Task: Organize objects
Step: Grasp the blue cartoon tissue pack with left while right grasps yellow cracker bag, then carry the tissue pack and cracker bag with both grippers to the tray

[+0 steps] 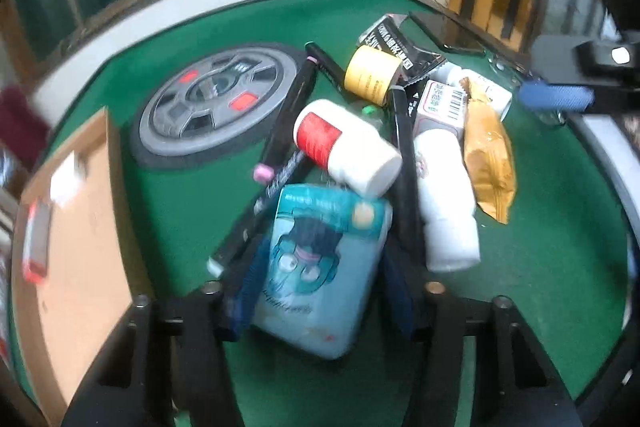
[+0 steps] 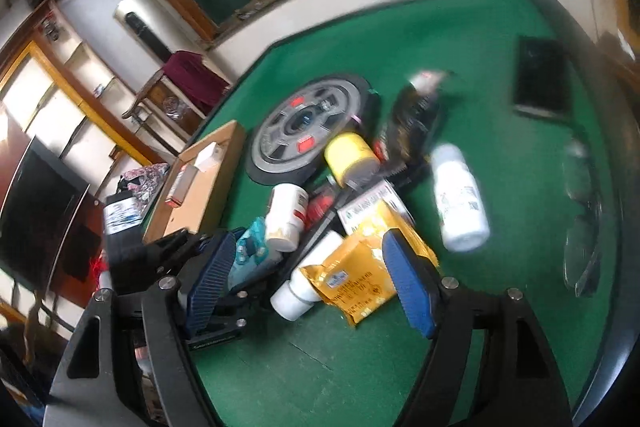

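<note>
In the left wrist view we see the left tongs (image 1: 316, 295) closed on a light-blue tissue pack (image 1: 320, 267) at the near edge of the green surface (image 1: 540, 267), beside a white bottle (image 1: 344, 147). In the right wrist view our right tongs (image 2: 308, 283) stand open over a yellow packet (image 2: 352, 279) mid-surface, touching nothing.

The heap of clutter (image 2: 352, 211) fills the middle of the green table (image 2: 460, 39); bare felt lies open in front of the heap and behind it; left of the heap the grey wheel (image 2: 308, 131) and cardboard box (image 2: 200, 183) block passage; right of the heap a white bottle (image 2: 460, 199) lies alone, with a black phone (image 2: 542, 83) beyond.
</note>
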